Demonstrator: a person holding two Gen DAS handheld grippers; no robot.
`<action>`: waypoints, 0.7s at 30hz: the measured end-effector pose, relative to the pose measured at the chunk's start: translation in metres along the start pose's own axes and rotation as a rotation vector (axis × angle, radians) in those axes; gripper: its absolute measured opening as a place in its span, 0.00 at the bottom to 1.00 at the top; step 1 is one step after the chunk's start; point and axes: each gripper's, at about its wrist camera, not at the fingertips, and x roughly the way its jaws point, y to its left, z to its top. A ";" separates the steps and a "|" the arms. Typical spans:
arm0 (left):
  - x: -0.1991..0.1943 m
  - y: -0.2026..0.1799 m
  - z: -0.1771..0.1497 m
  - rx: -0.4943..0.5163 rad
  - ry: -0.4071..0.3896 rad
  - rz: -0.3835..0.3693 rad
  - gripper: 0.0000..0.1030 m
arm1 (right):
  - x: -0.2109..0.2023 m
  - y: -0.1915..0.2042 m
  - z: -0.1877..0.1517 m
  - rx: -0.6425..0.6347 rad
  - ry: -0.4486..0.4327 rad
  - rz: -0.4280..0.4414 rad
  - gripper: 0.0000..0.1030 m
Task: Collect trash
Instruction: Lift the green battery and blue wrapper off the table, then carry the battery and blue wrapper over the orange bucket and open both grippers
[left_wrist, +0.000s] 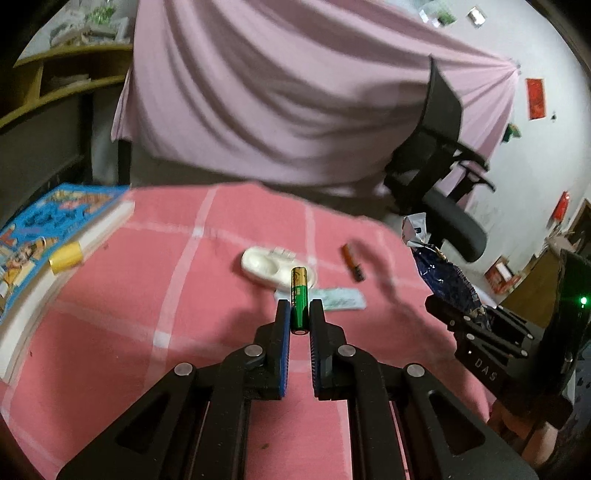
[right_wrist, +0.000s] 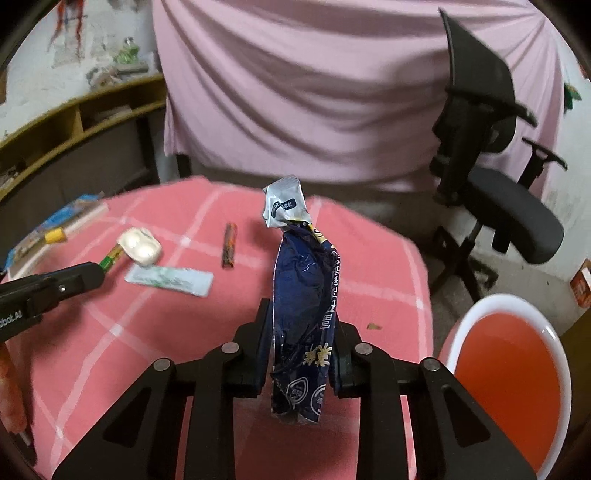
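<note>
My left gripper is shut on a green and gold battery and holds it above the pink checked tablecloth. My right gripper is shut on a crumpled dark blue snack wrapper that stands up between the fingers, its silver end on top. On the cloth lie an orange and black battery, a pale blue packet and a white earbud case. The left gripper with its battery shows at the left of the right wrist view.
A white bin with a red liner stands right of the table, below its edge. A book with a yellow cylinder on it lies at the table's left. A black office chair stands at the far right. A pink sheet hangs behind.
</note>
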 end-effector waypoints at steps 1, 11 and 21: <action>-0.007 -0.003 -0.001 0.012 -0.038 -0.014 0.07 | -0.004 0.001 0.000 -0.001 -0.025 -0.005 0.22; -0.069 -0.036 -0.022 0.150 -0.324 -0.030 0.07 | -0.065 0.002 -0.005 0.023 -0.369 0.017 0.22; -0.094 -0.101 -0.018 0.250 -0.417 -0.086 0.07 | -0.115 -0.034 -0.011 0.127 -0.597 0.041 0.23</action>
